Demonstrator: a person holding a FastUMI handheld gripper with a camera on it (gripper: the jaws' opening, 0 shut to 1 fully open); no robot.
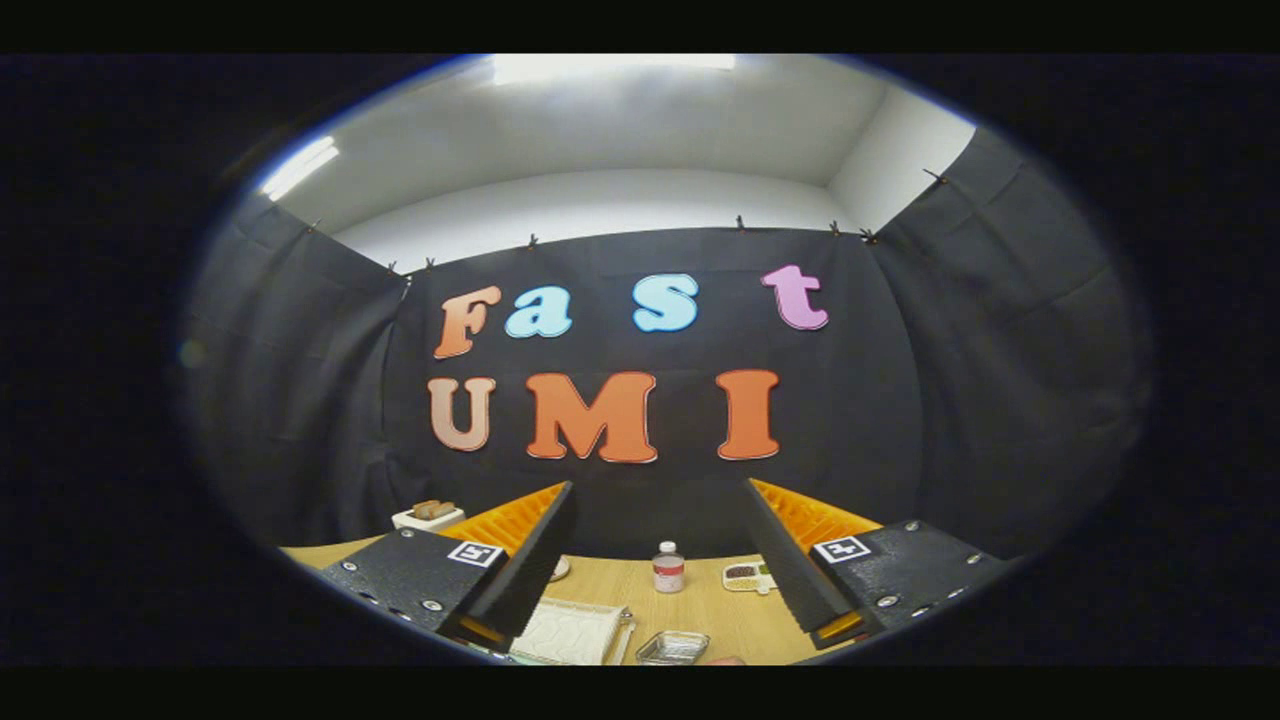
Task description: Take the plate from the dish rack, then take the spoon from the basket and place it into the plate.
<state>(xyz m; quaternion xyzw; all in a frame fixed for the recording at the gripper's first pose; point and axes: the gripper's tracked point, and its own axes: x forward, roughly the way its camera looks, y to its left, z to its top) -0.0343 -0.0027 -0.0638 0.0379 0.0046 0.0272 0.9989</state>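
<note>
My gripper [660, 490] is held high above a wooden table [720, 610] and points at the booth's back wall. Its two fingers stand wide apart, open, with nothing between them. Below and between the fingers, at the near side of the table, lies a white flat ribbed thing [572, 632]; I cannot tell whether it is a rack or a tray. A small pale round edge [560, 569] peeks out beside the left finger, mostly hidden by it.
A small clear bottle with a white cap [668, 567] stands at the far middle of the table. To its right lies a small white dish with dark contents [748, 576]. A shiny foil tray [672, 647] sits near. A white block with brown pieces [428, 514] stands far left.
</note>
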